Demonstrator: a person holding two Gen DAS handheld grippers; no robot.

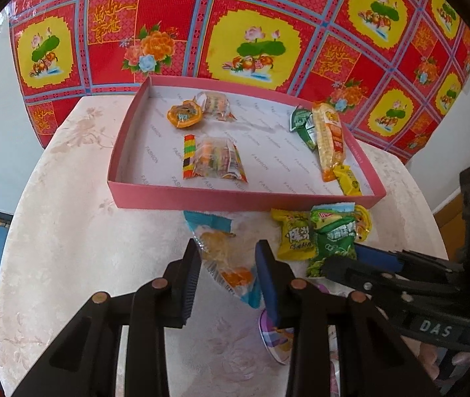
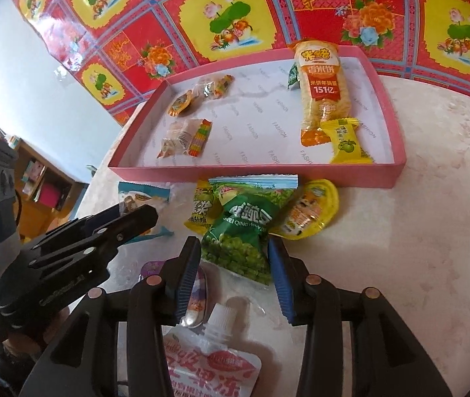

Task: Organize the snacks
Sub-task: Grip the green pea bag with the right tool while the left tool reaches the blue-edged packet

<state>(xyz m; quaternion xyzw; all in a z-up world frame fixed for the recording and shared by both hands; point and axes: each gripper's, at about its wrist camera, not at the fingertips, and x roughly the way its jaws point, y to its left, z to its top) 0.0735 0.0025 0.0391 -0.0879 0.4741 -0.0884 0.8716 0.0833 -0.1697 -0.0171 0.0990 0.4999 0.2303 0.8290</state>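
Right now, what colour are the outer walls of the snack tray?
Pink; the tray shows its outer walls best in the right wrist view.

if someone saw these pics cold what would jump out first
Probably the loud red and yellow floral cloth hanging behind the table, then the pink tray holding a few snacks. Nearer, the right gripper straddles a green pea packet lying in front of the tray, and the left gripper frames a clear blue-ended packet.
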